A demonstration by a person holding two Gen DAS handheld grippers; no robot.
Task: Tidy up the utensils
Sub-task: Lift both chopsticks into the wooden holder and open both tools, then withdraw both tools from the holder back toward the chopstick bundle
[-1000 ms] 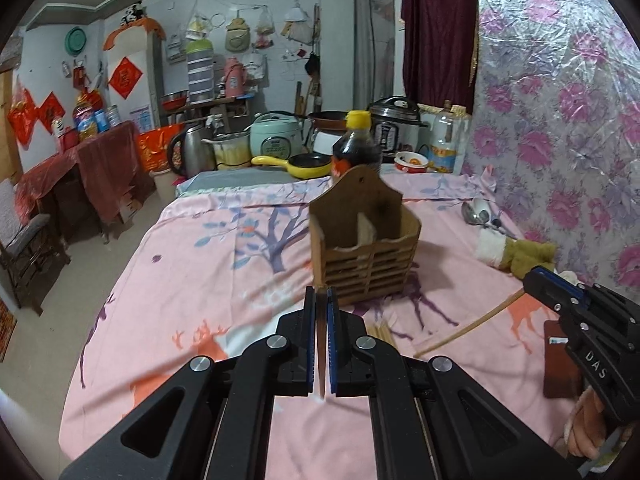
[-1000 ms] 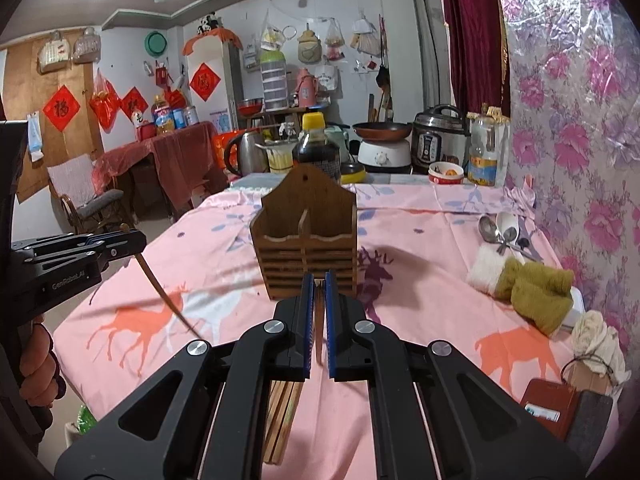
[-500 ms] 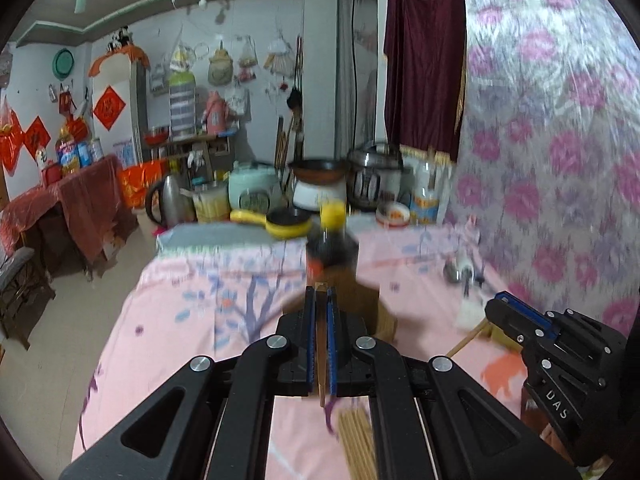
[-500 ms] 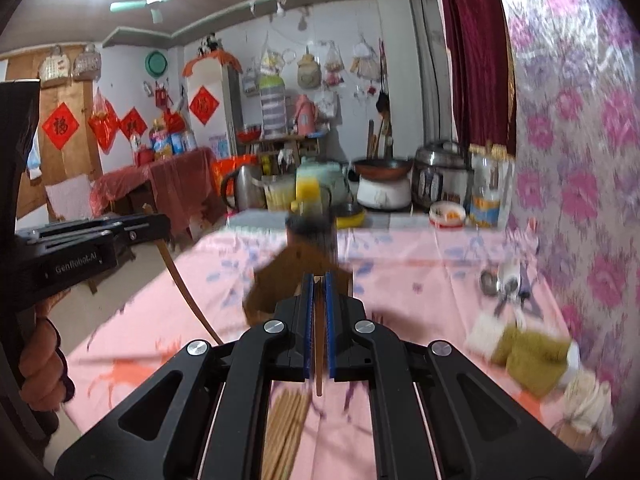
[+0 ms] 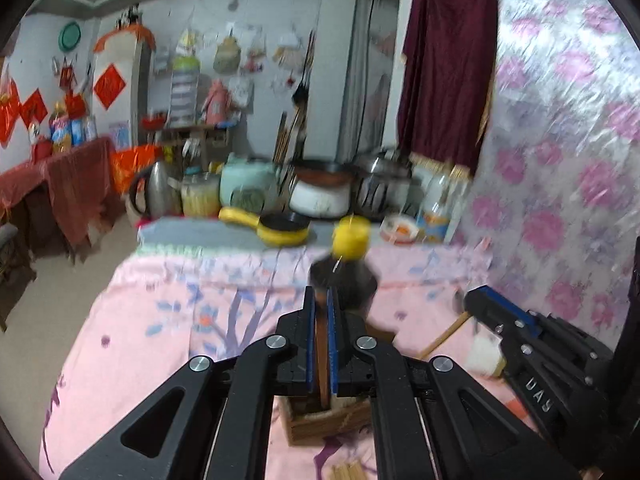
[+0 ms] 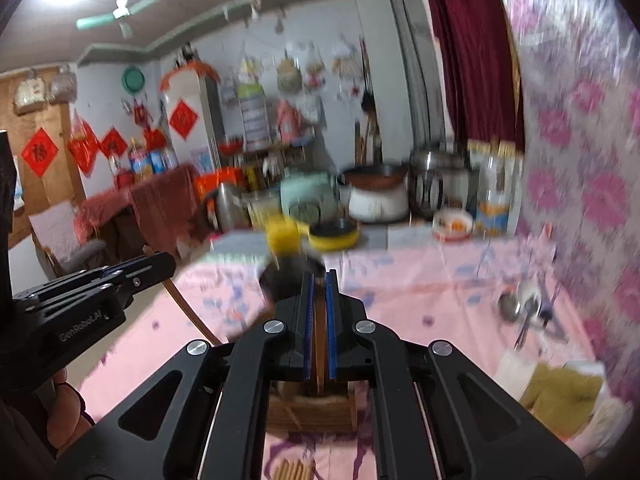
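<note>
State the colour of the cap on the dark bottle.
Yellow. The cap on the bottle shows best in the left wrist view, though blurred.

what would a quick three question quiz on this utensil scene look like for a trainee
1. True or false: the left gripper has nothing between its pads.
2. The cap on the dark bottle beyond the wooden holder is: A red, B yellow, C green.
3. Fill in: the metal spoons lie on the pink ___.

Key:
1. False. It is shut on a chopstick.
2. B.
3. tablecloth.
</note>
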